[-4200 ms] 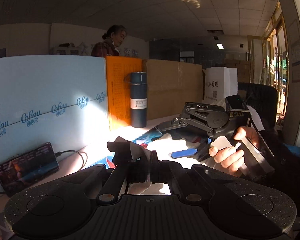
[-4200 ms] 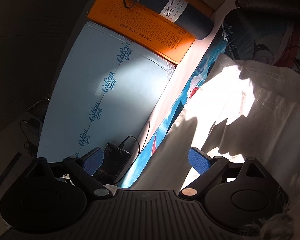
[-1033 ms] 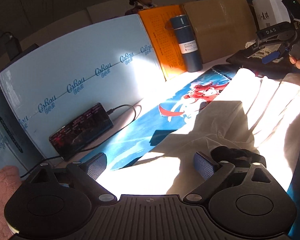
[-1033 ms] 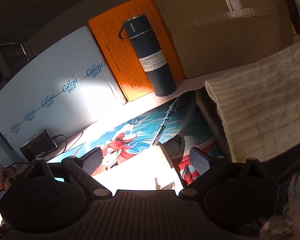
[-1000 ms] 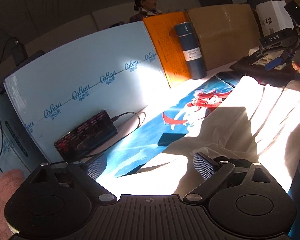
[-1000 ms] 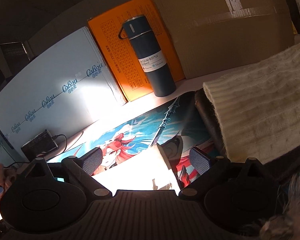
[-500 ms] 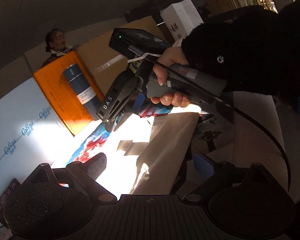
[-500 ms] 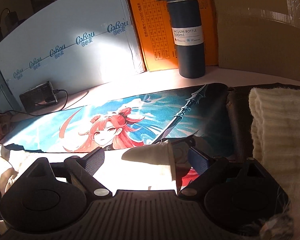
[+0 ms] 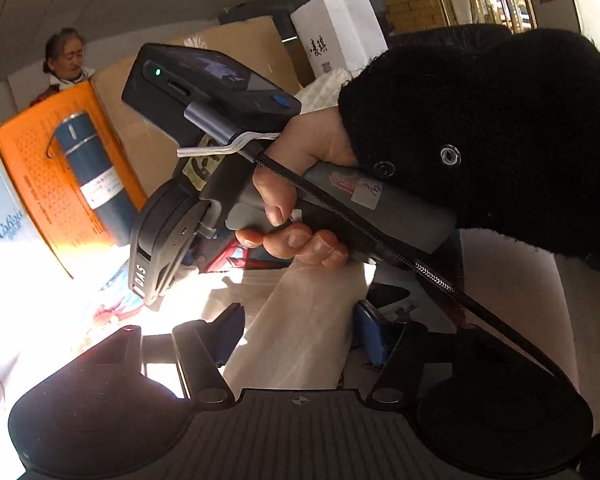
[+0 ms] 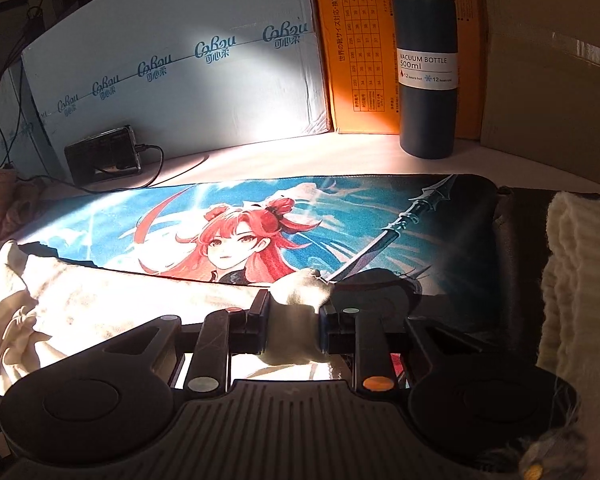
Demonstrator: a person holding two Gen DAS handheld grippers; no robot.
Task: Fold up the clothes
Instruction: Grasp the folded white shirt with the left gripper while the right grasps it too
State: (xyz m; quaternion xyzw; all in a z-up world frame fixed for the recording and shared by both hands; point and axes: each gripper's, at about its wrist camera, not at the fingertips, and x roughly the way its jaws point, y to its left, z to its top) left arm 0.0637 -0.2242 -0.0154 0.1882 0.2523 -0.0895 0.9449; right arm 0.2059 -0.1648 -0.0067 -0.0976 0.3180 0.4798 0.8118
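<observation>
While your right gripper (image 10: 293,322) pinches the cream garment (image 10: 100,300) edge, your left gripper (image 9: 300,334) is spread wide. It hovers over cloth.

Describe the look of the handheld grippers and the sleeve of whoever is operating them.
The right gripper is black, marked "DAS", with a grey handle, a braided black cable and a phone-like device on top. The left gripper has blue finger pads. The sleeve is fuzzy black with metal snaps.

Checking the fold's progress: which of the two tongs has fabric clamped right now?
The right tongs, shut on the cream garment. The left tongs stand open, holding nothing.
</observation>
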